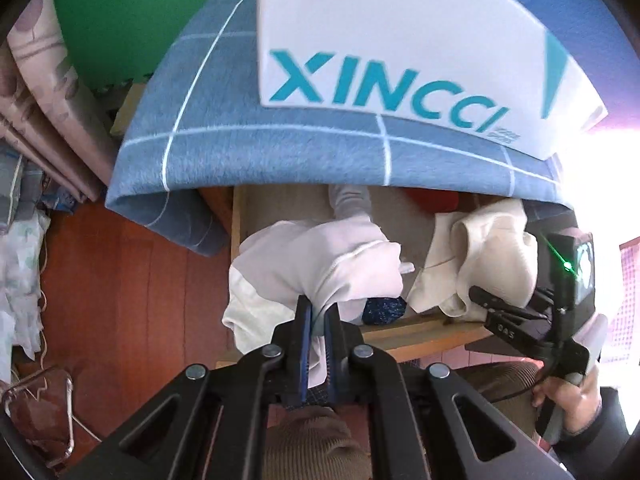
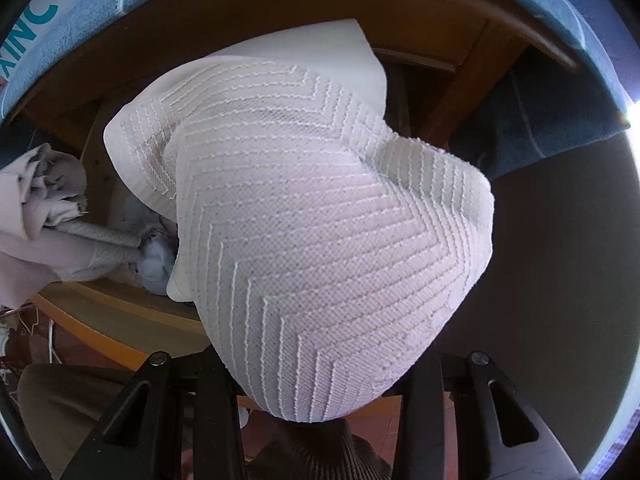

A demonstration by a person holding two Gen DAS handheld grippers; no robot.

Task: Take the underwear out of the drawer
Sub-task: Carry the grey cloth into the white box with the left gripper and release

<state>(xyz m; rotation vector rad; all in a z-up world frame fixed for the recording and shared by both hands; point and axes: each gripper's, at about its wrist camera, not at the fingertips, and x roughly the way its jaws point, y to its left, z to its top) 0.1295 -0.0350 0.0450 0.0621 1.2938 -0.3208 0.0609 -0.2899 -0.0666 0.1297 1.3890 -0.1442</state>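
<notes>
tongs on the left [image 1: 318, 316] were pinched nearly closed on white underwear [image 1: 320, 260], hanging above the open wooden drawer [image 1: 420, 334]. right tongs [image 2: 320, 384] gripped a cream ribbed garment [image 2: 320, 220], jaws narrowly parted, over the same drawer.

Clearance, as I see it from both wrists:

- Above the drawer [image 1: 420, 334]: the blue cloth [image 1: 280, 152] overhangs its back half; I have only the front strip open from above.
- On that cloth: a white box [image 1: 400, 40], blocking any path higher up.
- In the drawer, left: a pale garment [image 1: 320, 264] in my left gripper [image 1: 318, 320] fills the near corner.
- Middle: a bare strip of drawer floor between the two garments, with a dark blue item [image 1: 384, 308] at the front.
- Right: a cream garment [image 2: 320, 220] bunched against my right gripper [image 1: 516, 308] fills that wrist's view.
- Left of the drawer: open wooden floor [image 1: 120, 280], then a fabric heap [image 1: 20, 260].
</notes>
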